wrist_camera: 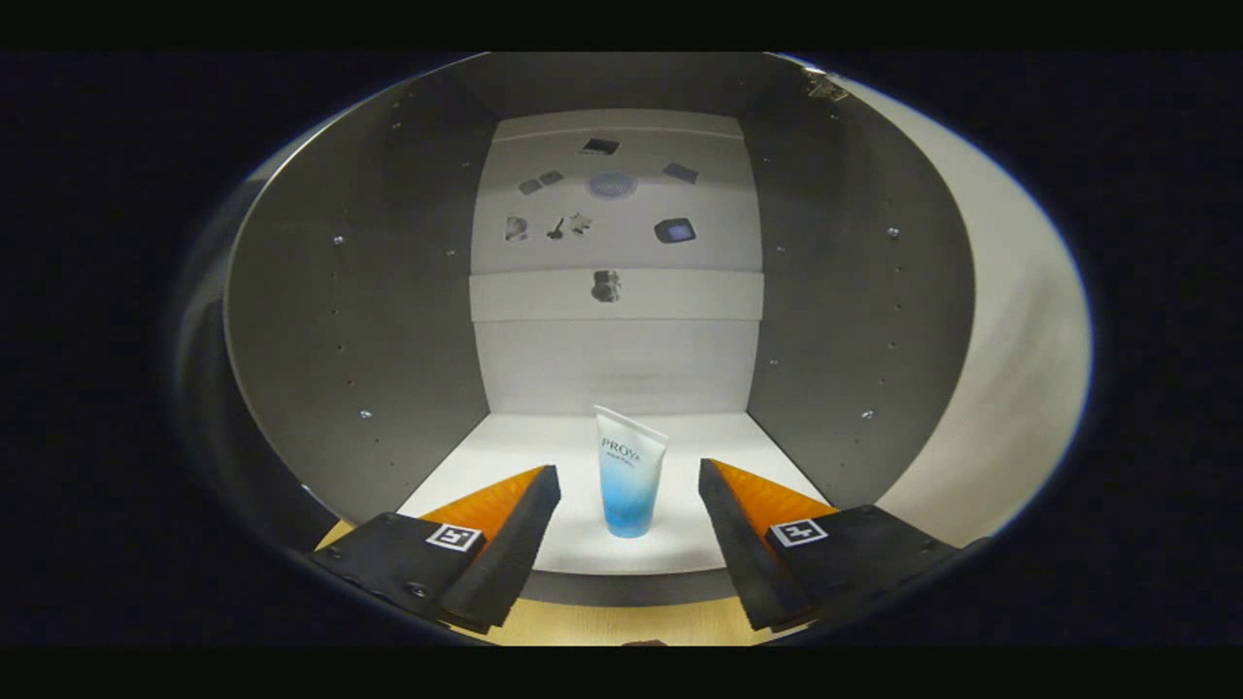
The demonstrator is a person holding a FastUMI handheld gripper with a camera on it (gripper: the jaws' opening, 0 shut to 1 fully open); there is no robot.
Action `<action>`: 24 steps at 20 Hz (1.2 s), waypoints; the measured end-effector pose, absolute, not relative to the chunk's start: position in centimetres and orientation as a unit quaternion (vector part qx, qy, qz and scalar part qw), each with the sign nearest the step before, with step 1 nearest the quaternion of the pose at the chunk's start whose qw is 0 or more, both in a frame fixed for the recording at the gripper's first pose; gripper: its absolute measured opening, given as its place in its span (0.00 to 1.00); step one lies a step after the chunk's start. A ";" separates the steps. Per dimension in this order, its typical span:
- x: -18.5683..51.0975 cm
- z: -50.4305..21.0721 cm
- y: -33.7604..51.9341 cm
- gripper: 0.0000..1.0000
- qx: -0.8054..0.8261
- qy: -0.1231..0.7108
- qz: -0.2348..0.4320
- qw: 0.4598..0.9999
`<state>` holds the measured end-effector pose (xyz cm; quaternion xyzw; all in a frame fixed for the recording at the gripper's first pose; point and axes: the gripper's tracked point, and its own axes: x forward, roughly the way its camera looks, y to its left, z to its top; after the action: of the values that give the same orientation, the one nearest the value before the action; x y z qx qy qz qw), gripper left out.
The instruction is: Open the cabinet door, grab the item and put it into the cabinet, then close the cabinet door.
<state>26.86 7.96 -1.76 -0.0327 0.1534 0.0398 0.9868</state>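
Standing upright inside the cabinet, the tube sits untouched between the hand-held gripper's spread fingers.

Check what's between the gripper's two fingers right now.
In the gripper view, the tube stands upright on the cabinet floor between the open gripper fingers, touching neither; bare floor on each side.

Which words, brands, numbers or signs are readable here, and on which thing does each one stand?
"PROYA": the large print on the upright tube, which stands in the cabinet between the fingers of the open gripper, touched by neither.
The smaller line under it: too small to read.
Square markers on the fingers: patterns, no letters.
Stickers on the back panel: too blurred to show any text.
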 end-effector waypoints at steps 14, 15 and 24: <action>6.2 10.1 6.6 0.95 -0.021 0.049 0.059 0.997; 5.0 10.7 5.8 0.95 -0.022 0.046 0.054 0.997; -6.3 14.6 -3.2 0.95 0.019 0.023 -0.008 1.000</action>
<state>-6.27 -3.23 14.59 0.0194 0.0232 -0.0084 0.9995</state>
